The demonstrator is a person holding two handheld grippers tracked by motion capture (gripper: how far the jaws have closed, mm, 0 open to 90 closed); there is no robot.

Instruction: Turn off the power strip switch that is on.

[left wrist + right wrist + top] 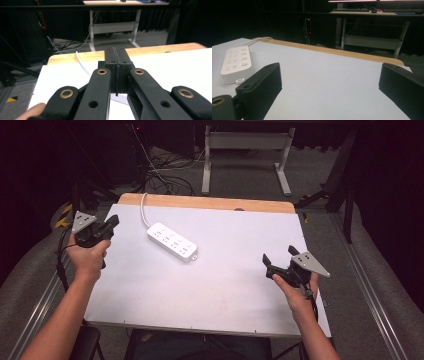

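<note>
White rectangular plastic power strip [172,241] is lying diagonally on the white tabletop [220,285], left of centre, its white cord [144,210] trailing over the far edge; likely light, rigid and smooth, it is best gripped across its narrow width. No legible lettering is showing. Left gripper [111,225] is hovering beside it with fingers pressed together, empty; right gripper [278,257] is hovering well apart, fingers spread wide.

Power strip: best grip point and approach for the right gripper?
Grip the power strip across its narrow width, near the cord-free near end, coming from above. It lies flat on the white table top, long axis diagonal, cord leaving the far end. The right gripper, jaws wide open, probably spans that width; the left gripper is shut.
</note>
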